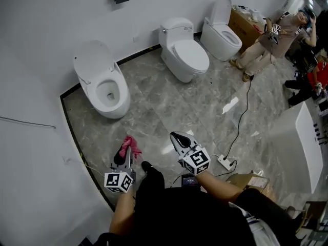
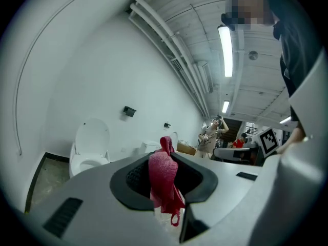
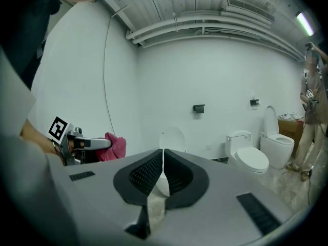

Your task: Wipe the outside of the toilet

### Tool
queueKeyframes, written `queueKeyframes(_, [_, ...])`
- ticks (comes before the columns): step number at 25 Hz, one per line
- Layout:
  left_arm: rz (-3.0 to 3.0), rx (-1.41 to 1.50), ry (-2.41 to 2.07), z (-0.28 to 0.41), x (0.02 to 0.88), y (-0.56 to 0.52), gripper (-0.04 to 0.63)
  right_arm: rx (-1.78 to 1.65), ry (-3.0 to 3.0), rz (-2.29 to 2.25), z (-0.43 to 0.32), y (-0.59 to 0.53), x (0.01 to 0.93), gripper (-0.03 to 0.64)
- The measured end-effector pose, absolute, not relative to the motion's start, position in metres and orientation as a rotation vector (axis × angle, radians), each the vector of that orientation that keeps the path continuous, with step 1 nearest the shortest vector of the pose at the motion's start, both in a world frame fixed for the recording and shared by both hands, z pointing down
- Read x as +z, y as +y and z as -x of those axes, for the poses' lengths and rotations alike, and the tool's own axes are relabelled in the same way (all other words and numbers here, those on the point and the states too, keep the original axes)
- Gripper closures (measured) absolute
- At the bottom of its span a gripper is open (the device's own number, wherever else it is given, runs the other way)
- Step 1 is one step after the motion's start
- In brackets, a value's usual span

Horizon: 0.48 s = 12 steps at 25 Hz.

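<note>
A white toilet [image 1: 105, 86] with its lid raised stands at the left wall, some way ahead of me; it also shows in the left gripper view as the toilet [image 2: 88, 152] and in the right gripper view as the toilet [image 3: 171, 140] behind the jaws. My left gripper [image 1: 126, 150] is shut on a pink cloth [image 1: 128, 146], which hangs bunched between the jaws as the pink cloth [image 2: 164, 181]. My right gripper [image 1: 179, 137] is shut with nothing in it, held beside the left one, well short of the toilet.
Two more white toilets [image 1: 184, 53] [image 1: 221, 32] stand along the back wall. A person [image 1: 269, 42] stands at the far right by cardboard boxes [image 1: 246, 27]. A cable [image 1: 245, 111] runs across the marble floor to a power strip [image 1: 224, 162]. A white cabinet [image 1: 302, 145] is at right.
</note>
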<state>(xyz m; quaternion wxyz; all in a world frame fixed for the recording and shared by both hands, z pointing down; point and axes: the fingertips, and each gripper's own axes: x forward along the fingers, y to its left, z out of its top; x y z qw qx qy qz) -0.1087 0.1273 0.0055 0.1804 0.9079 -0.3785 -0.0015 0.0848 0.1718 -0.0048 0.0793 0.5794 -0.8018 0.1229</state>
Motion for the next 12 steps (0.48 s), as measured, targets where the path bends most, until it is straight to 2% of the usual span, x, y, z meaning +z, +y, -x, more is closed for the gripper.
queueKeyframes(12, [-2.518,0.07,-1.021,0.092,0.062,-0.003,0.494,0.459,-2.367,-1.739,-0.102,0.037,0.034,0.583])
